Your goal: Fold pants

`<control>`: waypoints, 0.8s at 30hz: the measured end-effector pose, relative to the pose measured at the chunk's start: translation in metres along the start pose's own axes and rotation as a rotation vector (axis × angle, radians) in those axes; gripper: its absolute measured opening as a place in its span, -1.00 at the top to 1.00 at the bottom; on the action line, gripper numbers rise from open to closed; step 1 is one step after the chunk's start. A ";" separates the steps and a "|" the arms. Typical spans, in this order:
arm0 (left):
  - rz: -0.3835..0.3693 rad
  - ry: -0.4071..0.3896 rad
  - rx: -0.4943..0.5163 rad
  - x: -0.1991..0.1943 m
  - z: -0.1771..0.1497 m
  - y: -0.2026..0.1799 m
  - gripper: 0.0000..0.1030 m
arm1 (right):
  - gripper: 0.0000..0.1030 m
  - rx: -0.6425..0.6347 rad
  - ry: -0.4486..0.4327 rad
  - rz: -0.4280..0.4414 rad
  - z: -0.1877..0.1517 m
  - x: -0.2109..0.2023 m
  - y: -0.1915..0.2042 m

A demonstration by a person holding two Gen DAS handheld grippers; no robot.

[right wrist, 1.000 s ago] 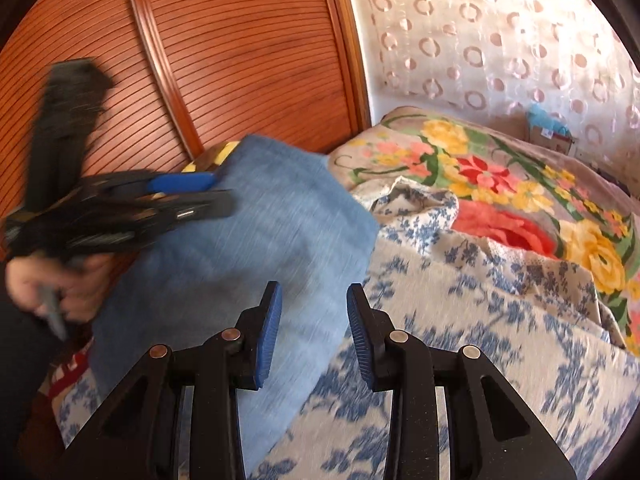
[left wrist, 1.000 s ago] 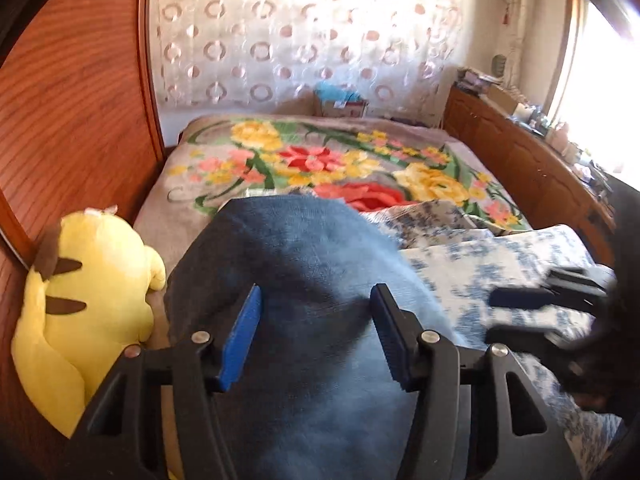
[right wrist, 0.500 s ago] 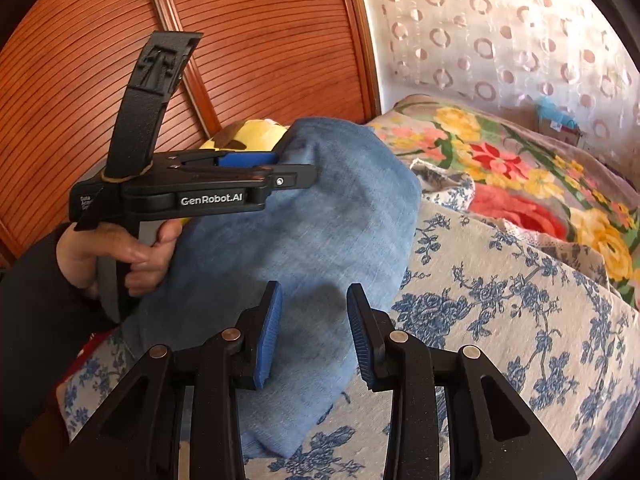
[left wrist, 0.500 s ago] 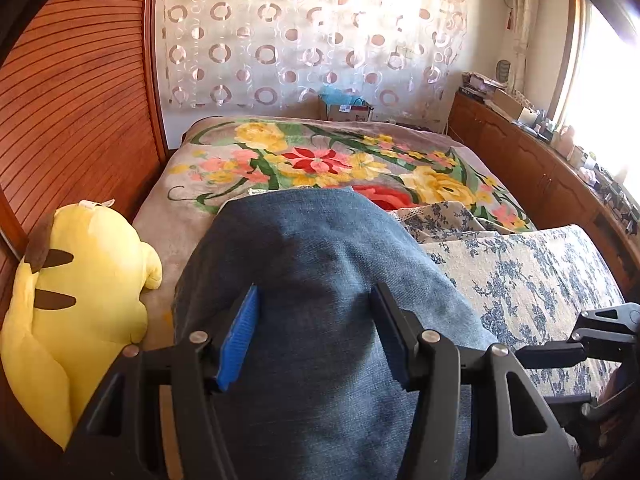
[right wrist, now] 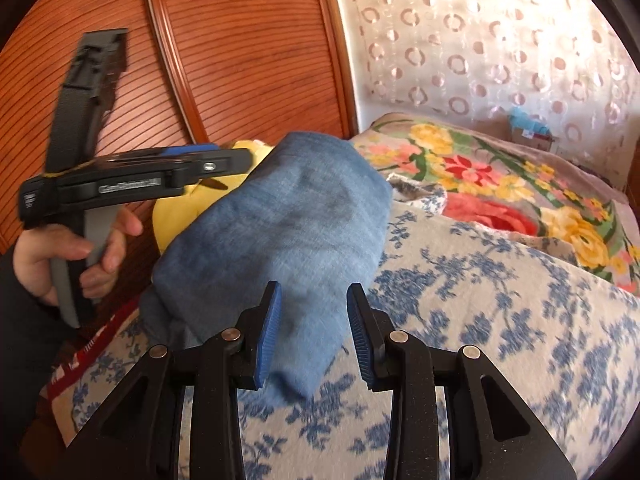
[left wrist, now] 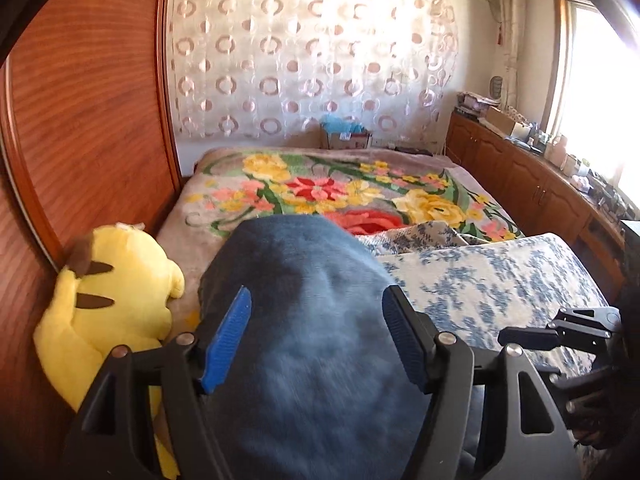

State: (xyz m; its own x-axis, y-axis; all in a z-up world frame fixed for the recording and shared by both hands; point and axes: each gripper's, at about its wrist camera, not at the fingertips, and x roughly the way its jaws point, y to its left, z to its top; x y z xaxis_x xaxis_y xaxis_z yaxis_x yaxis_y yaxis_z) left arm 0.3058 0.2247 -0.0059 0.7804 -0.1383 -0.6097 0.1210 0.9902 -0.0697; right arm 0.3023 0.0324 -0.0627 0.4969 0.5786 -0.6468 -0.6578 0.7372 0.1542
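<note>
Pants (left wrist: 320, 320): near end runs off bottom edge in left wrist view, cloth there smeared by blur, so folds and seams unreadable. In right wrist view the near left corner is tucked behind the right gripper (right wrist: 314, 320), whose base is cut by the frame bottom.

Left gripper (right wrist: 224, 160): blurred, label on its side unreadable, fingertips partly hidden behind pants. Jaws opening.

Yellow plush toy (left wrist: 112, 304): lower part hidden behind gripper frame; mostly covered by pants in right wrist view.

Clutter on the cabinet top (left wrist: 560, 152) by the window: too small and washed out to tell apart.
</note>
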 end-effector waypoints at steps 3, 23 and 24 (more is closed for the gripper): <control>0.009 -0.022 0.015 -0.026 0.004 -0.014 -0.44 | 0.36 0.008 -0.023 -0.018 -0.005 -0.019 0.001; -0.016 -0.193 0.065 -0.136 0.014 -0.105 -0.89 | 0.22 0.036 -0.224 -0.140 -0.027 -0.169 -0.008; -0.020 -0.194 0.068 -0.139 0.013 -0.110 -0.89 | 0.20 0.038 -0.232 -0.148 -0.029 -0.175 -0.009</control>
State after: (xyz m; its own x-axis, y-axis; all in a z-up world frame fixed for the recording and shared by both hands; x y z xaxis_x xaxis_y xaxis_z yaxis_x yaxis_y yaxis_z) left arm 0.1918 0.1349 0.0970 0.8804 -0.1657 -0.4444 0.1738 0.9845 -0.0227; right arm 0.2048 -0.0857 0.0279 0.7053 0.5250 -0.4764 -0.5491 0.8296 0.1013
